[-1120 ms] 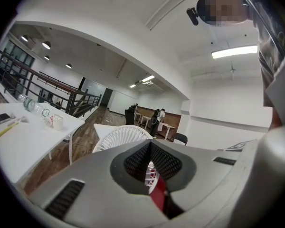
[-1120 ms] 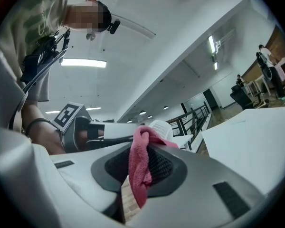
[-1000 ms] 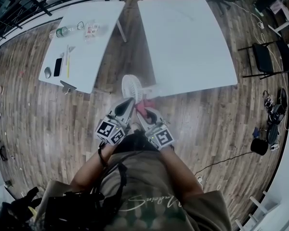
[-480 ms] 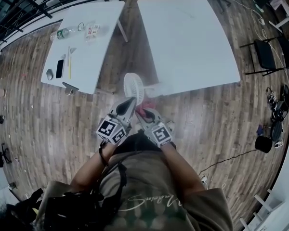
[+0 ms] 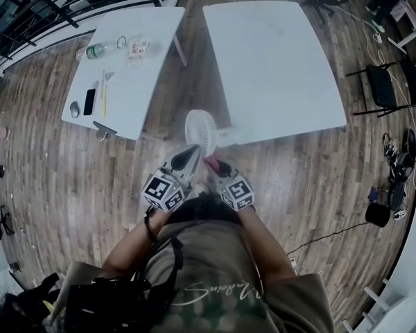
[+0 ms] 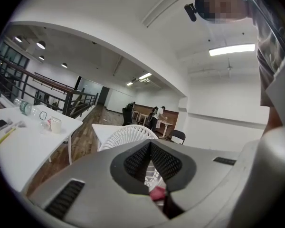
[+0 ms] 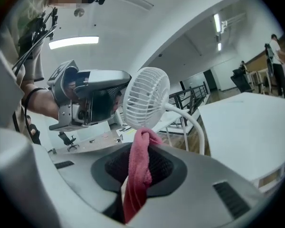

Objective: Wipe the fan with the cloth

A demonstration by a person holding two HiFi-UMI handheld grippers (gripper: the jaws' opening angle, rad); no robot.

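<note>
A small white fan (image 5: 199, 131) with a round grille stands on a curved stem at the near left corner of the right table (image 5: 284, 61). My left gripper (image 5: 192, 149) is shut, with its tips up against the fan's rim (image 6: 128, 134); whether they pinch it I cannot tell. My right gripper (image 5: 213, 163) is shut on a pink cloth (image 7: 138, 165), whose bunched end sticks out of the jaws just below the fan head (image 7: 147, 96). In the right gripper view the left gripper (image 7: 118, 99) sits at the fan's left edge.
The left white table (image 5: 135, 61) carries a bottle (image 5: 93, 48), a cup, a phone (image 5: 89, 101) and pens. A black chair (image 5: 388, 82) and cables lie on the wooden floor at the right. People stand at a far desk (image 6: 156, 118).
My right gripper has sunk lower with the pink cloth, from beside the fan head to just under it. The left gripper has stayed at the fan's rim.
</note>
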